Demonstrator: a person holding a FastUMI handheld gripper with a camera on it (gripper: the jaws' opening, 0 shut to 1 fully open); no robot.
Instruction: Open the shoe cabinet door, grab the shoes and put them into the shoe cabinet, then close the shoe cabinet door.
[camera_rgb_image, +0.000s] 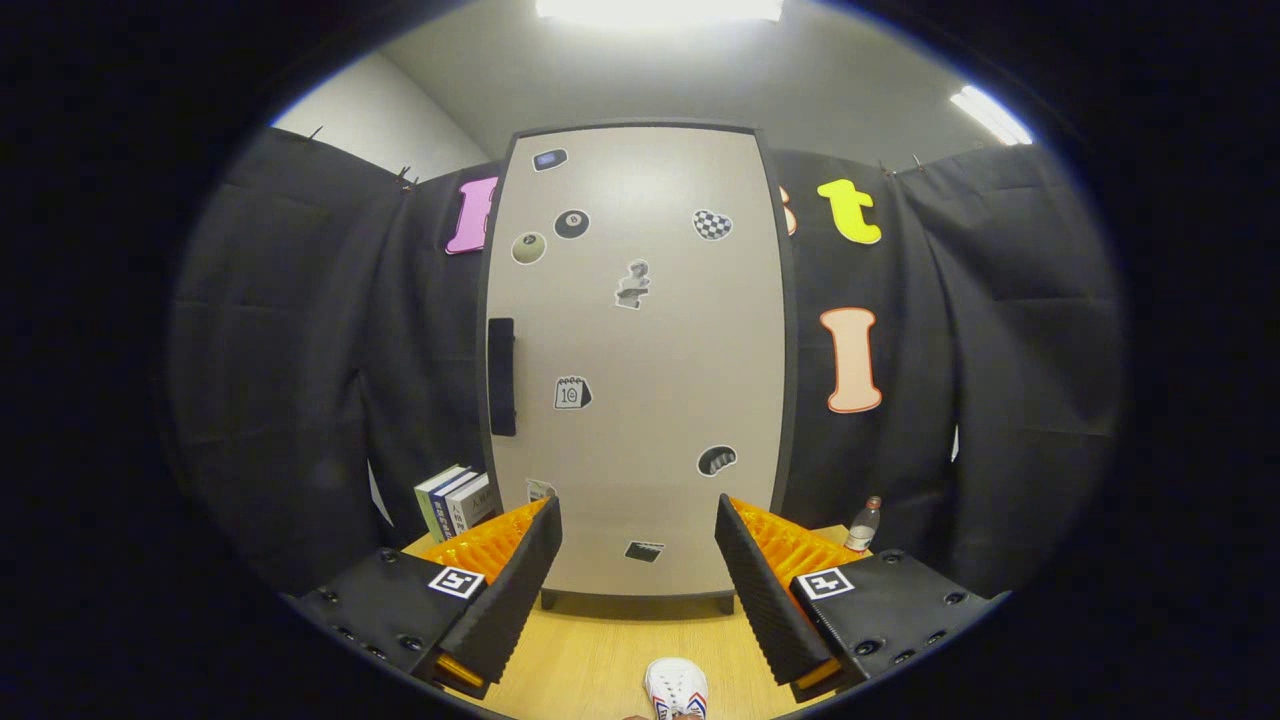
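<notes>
Two fingers spread wide on my gripper (638, 575), nothing held; shoe (677, 688) near, between them; cabinet door (640, 350) closed beyond, handle (501, 376) on left.

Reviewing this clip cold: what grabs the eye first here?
The tall shoe cabinet dominates, door shut and dotted with stickers, its dark handle on the left edge. The gripper hangs open before it, holding nothing. A white shoe lies on the wooden table between the fingers; books and a bottle flank the cabinet.
</notes>
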